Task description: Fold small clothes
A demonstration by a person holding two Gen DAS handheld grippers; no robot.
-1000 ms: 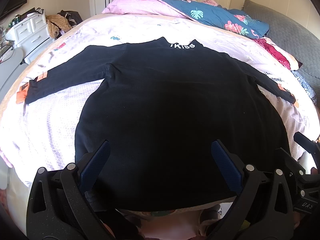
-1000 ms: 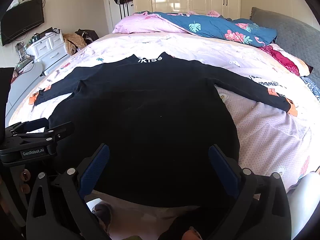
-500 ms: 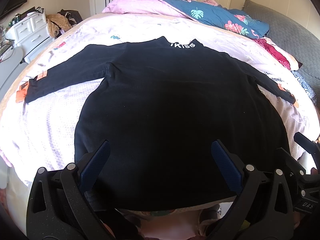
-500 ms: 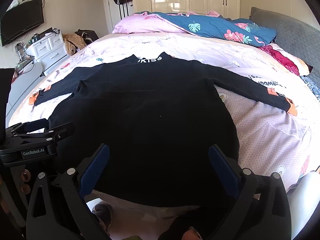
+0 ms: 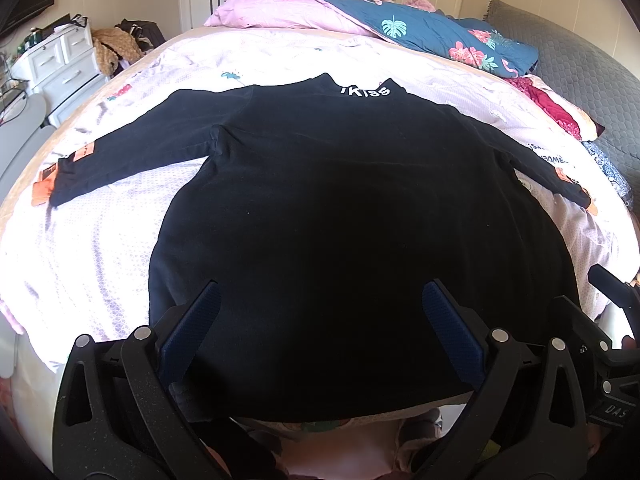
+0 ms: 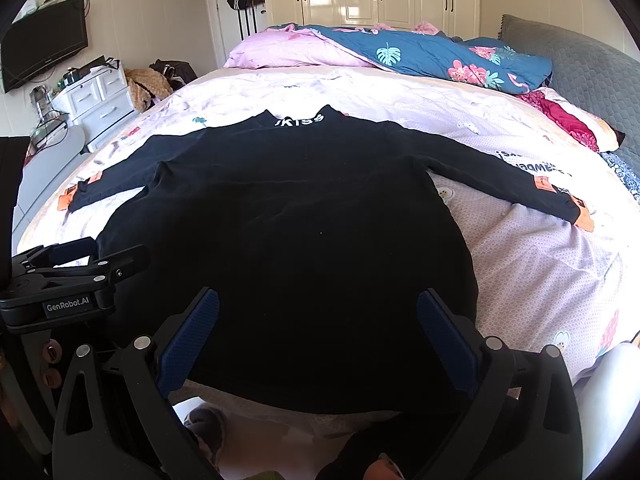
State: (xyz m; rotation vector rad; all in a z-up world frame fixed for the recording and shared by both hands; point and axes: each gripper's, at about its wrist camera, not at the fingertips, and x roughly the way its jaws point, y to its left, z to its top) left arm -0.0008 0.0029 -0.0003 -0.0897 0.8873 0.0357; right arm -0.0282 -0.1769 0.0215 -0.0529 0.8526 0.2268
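Observation:
A black long-sleeved top [image 5: 340, 220] lies flat on the bed, collar with white lettering at the far end, both sleeves spread sideways with orange cuff tags; it also shows in the right wrist view [image 6: 288, 240]. My left gripper [image 5: 320, 292] is open and empty, held above the hem at the bed's near edge. My right gripper [image 6: 318, 300] is open and empty too, above the hem a little to the right. The left gripper's body [image 6: 64, 276] shows at the left of the right wrist view.
The bed [image 5: 92, 240] has a pale patterned sheet. A pink pillow [image 5: 280, 12] and a blue floral quilt [image 5: 432, 36] lie at its far end. A white drawer unit [image 6: 96, 100] and a TV [image 6: 44, 52] stand at the left.

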